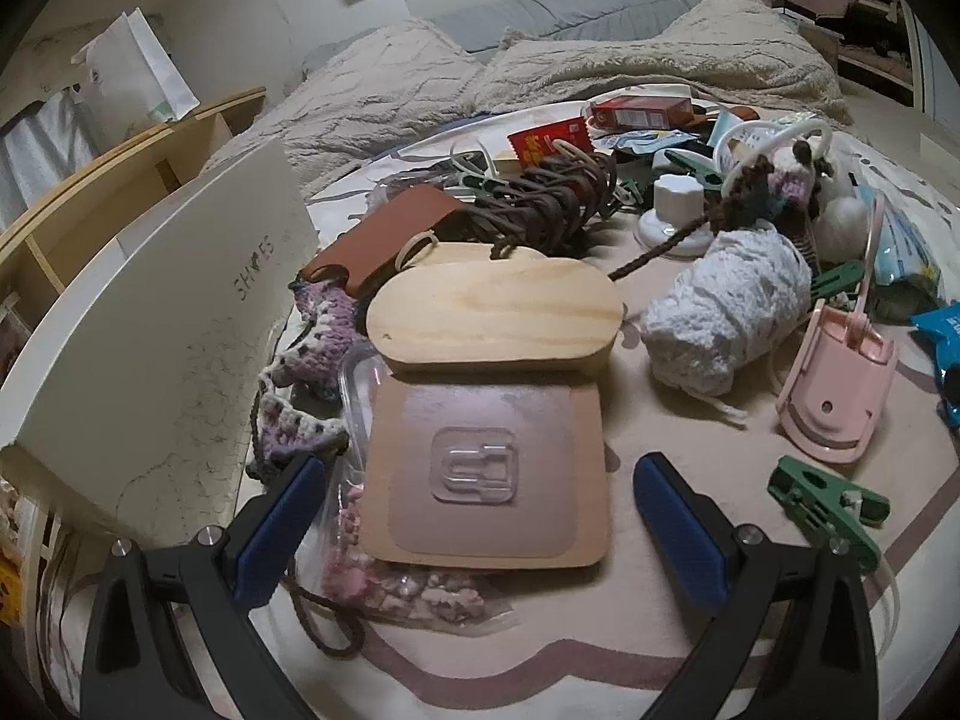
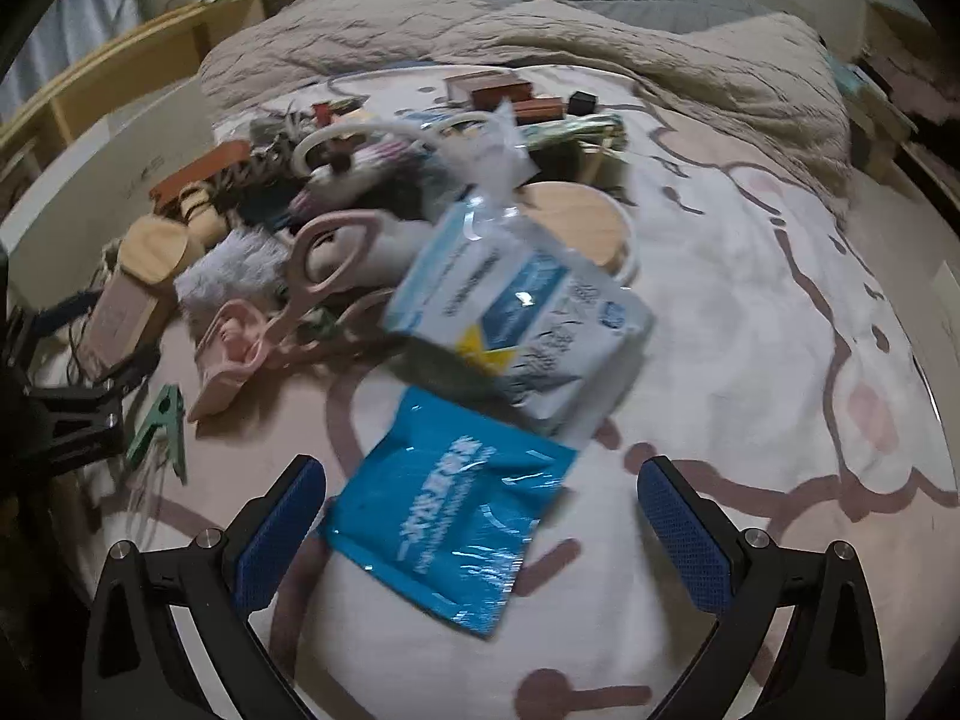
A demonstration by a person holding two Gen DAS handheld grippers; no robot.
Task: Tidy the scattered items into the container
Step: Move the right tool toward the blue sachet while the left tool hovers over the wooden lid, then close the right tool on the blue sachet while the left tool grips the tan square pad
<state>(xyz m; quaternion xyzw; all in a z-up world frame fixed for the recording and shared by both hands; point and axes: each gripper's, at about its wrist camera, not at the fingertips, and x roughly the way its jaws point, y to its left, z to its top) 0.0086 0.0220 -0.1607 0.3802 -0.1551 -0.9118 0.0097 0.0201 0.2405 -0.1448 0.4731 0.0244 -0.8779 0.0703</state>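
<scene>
My left gripper (image 1: 480, 516) is open, its blue pads either side of a tan card with a clear adhesive hook (image 1: 483, 468). Behind the card lies an oval wooden lid (image 1: 492, 306). A white box flap marked in pen (image 1: 174, 324) stands at the left. My right gripper (image 2: 483, 516) is open over a bright blue packet (image 2: 450, 516); a white and blue pouch (image 2: 522, 312) lies just beyond it. Pink scissors-like tool (image 2: 324, 276) and a green clip (image 2: 159, 420) lie to the left.
A heap of items covers the bed sheet: white yarn ball (image 1: 726, 312), pink clip holder (image 1: 834, 384), green peg (image 1: 828, 504), brown cord bundle (image 1: 540, 204), brown leather case (image 1: 384, 240), bead bag (image 1: 384, 570). A beige blanket (image 1: 600, 60) lies behind. Wooden shelves (image 1: 120, 180) stand left.
</scene>
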